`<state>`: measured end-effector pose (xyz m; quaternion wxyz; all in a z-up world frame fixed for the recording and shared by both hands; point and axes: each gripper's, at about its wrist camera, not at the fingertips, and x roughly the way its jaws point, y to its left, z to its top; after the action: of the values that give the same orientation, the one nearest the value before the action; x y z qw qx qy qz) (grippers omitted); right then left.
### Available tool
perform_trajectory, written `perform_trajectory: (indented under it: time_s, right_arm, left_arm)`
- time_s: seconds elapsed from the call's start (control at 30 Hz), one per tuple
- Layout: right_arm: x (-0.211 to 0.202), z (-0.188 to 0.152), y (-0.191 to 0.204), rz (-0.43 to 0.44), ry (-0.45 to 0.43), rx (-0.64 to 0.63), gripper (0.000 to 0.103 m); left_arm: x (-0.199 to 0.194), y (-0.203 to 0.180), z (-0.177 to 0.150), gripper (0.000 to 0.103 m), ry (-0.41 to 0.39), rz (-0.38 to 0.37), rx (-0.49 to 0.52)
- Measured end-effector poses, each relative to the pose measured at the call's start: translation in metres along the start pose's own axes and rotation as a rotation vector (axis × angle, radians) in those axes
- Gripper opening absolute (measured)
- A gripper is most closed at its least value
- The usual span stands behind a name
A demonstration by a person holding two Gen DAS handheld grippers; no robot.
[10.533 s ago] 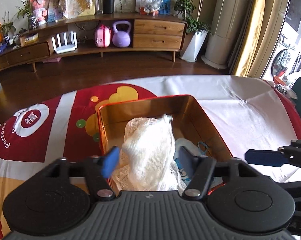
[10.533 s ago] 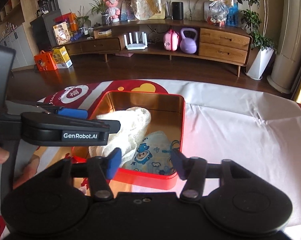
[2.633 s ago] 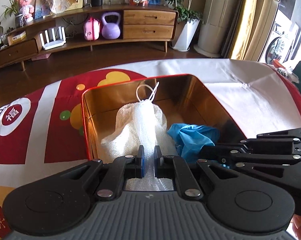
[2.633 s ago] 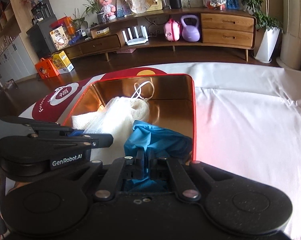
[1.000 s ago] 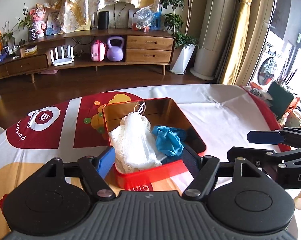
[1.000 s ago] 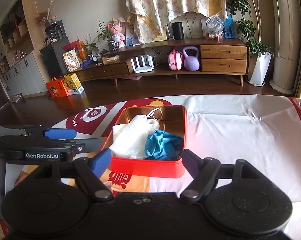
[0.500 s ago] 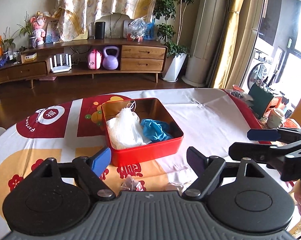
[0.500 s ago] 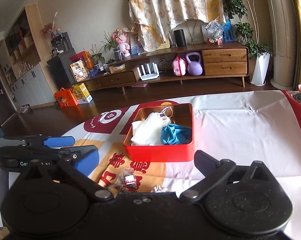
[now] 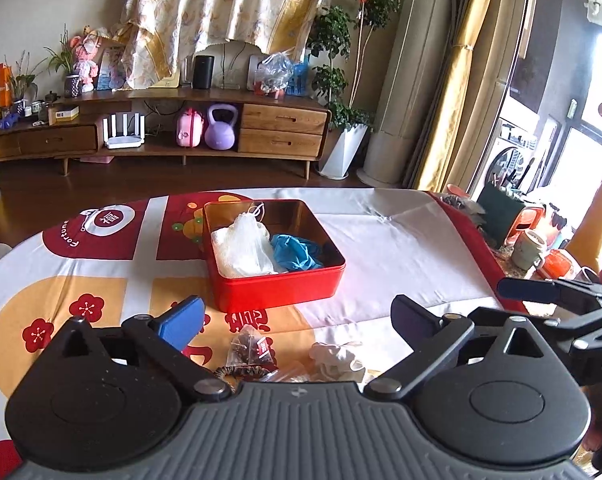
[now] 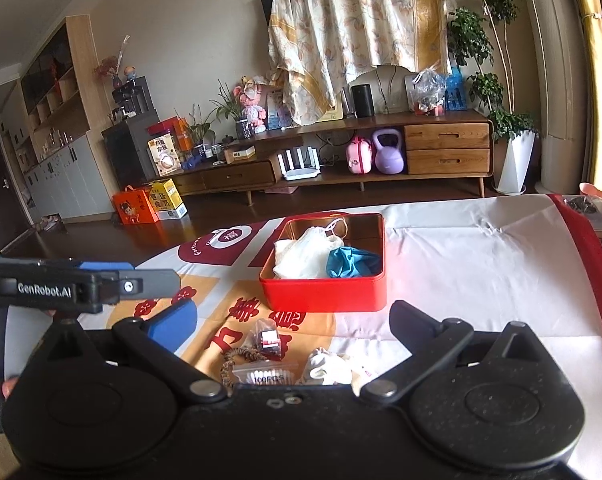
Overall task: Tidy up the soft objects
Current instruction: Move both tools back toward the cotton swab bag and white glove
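Four fingers (image 9: 181,320) apart — one tin (image 9: 277,292).

I count one red tin (image 9: 279,286), holding two soft items: one white mesh bag (image 9: 243,246) and one blue glove (image 9: 295,252). On the tablecloth (image 9: 397,248) near me lie four loose items: one sachet (image 10: 267,338), one braided hair tie (image 10: 237,360), one cotton-swab packet (image 10: 267,376) and one white bundle (image 10: 329,368). I see two grippers: left gripper (image 9: 297,318), right gripper (image 10: 293,320).

Left tongs (image 9: 297,314) spread wide, empty; red tin (image 9: 279,290) holds white mesh (image 9: 243,246), blue glove (image 9: 295,252).
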<state>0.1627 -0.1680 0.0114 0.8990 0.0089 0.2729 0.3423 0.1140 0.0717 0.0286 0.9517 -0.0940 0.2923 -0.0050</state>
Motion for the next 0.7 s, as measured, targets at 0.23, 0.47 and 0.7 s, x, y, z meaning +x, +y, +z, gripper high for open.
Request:
perform_trajectory:
  time_s: [0.23,0.47,0.7]
  right_arm:
    - [-0.014,-0.017,0.007,-0.038,-0.04,-0.026,0.102]
    - [-0.018,-0.032,0.004,-0.069,-0.026,-0.007,0.103]
    - [-0.012,-0.048,-0.002,-0.065,0.008,-0.003,0.103]
  left_arm:
    - [-0.01,-0.005,-0.012,0.103,0.004,-0.009,-0.002]
    - [-0.016,-0.006,-0.032,0.103,-0.045,0.014,-0.024]
    - [-0.011,-0.001,-0.056,0.103,-0.049,0.016,-0.071]
